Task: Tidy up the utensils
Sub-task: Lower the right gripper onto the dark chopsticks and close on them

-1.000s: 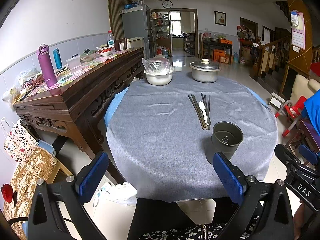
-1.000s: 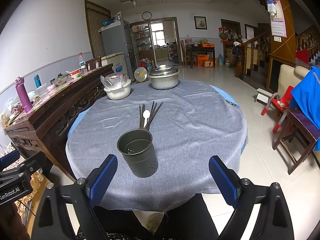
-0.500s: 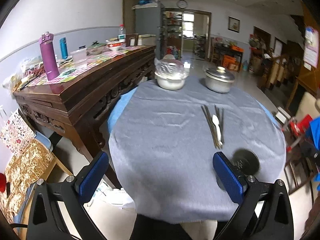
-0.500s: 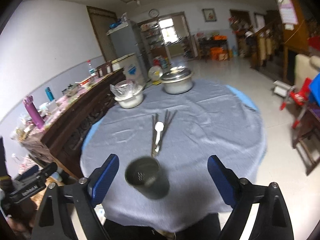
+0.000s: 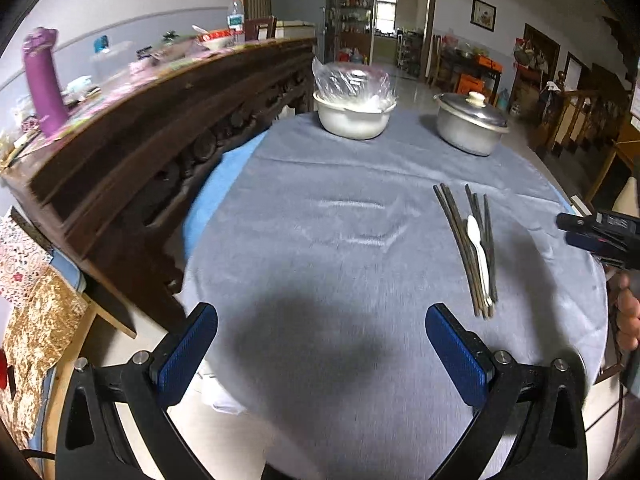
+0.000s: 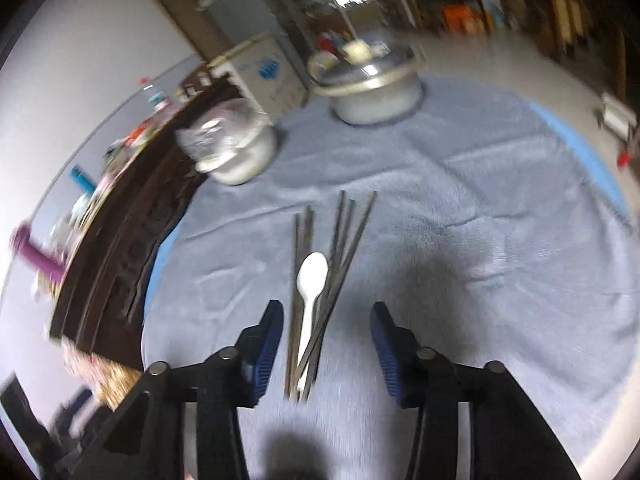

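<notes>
Right wrist view: right claw (image 6: 326, 344) closing astride chopsticks (image 6: 316, 288) and spoon (image 6: 310, 280), pads not yet touching, for bundle grab. Utensils at counter (image 5: 340, 248) three o'clock. Left claw (image 5: 320, 356) apart, empty.

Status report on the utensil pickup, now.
Right gripper closing around chopsticks and spoon, pads not touching. Left gripper open, empty. Nothing in the way.

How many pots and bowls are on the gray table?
2. A white bowl covered with a plastic bag sits at the far left of the table. A metal pot with a lid sits at the far right. No others show.
</notes>
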Motion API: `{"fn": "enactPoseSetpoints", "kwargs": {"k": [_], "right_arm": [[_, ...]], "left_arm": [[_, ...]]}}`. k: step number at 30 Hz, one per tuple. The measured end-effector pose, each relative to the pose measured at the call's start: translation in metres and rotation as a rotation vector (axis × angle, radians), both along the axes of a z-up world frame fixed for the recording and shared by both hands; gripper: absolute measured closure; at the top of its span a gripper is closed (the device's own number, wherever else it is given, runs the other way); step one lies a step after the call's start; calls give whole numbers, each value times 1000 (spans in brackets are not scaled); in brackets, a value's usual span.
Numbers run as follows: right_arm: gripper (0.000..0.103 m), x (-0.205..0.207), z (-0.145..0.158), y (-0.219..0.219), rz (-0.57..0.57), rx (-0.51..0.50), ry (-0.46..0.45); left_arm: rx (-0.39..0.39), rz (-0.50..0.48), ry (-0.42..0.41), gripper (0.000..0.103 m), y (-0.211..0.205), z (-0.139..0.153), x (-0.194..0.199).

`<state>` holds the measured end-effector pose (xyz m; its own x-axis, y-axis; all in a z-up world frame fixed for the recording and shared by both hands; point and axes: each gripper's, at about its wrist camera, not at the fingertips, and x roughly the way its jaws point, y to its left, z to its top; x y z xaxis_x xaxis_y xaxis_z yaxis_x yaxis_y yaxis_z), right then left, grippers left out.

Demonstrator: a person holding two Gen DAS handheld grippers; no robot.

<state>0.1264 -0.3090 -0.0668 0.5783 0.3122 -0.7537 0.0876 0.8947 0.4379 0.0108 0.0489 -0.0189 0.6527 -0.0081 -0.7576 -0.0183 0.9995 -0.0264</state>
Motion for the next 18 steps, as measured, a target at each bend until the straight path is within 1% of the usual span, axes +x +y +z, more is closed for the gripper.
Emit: {"fn": "enactPoseSetpoints", "kwargs": {"k": [2,4,5,6,8,11,13,15,17,18], "right_arm": [[64,29,-17,-13,-39,49,42],[64,61,-32,-24,-86,85,83],[66,73,-35,-27,-99,93,96],[67,84,-38,-29,-107,102,107],[67,108,-44,-29,-123,94,140],[70,137,-52,-26,-129,62,175],[71,151,-59,-23,-141,34,205],[74,163,-68,-22,-155,19,234],[75,172,-74,-20,-174,-16,252],[77,176,-78,-20,-178,-21,260]], "left_arm": [[-10,-4,8,0,-5,-4,25],[-24,-5,20,5,-9,-8,54],[-31,-6,27,11,-11,-9,66],[-45,-10,39,20,-13,-12,82],[-74,-23,76,26,-19,-18,112],[-101,-38,122,29,-32,-28,157],[-91,-53,140,29,-44,-33,179],[-85,-82,175,29,-60,-40,204],[-76,-97,200,29,-72,-47,221],[-72,-106,216,29,-79,-51,230]]}}
